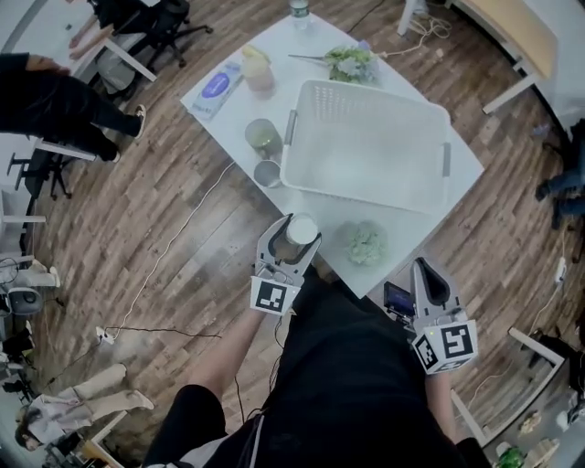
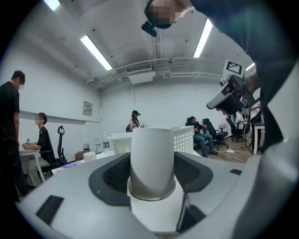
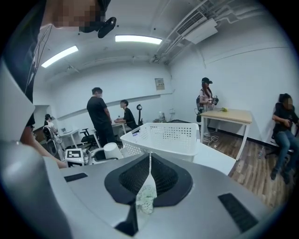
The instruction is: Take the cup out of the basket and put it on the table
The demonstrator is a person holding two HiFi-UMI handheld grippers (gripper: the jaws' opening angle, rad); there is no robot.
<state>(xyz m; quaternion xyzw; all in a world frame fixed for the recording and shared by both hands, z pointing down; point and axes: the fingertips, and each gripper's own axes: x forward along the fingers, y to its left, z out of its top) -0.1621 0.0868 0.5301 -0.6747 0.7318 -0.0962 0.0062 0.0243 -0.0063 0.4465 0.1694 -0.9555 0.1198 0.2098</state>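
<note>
One cup [image 1: 302,227] – the white one – is clamped between the pads of your left gripper [image 1: 294,234], clear of the basket [image 1: 370,90] and just about over the near edge of the table [image 1: 413,228]. That edge is the hazard: release here and the base may land half off the top and tip to the floor. Your right gripper [image 1: 423,267] hangs off the table corner, jaws pressed together on nothing – no help.

The clear plastic bottle [image 1: 299,7] was cut off by the head view's top edge. In the left gripper view, the white tapered cup [image 2: 152,158] hid the middle of the white perforated plastic basket [image 2: 187,139].
</note>
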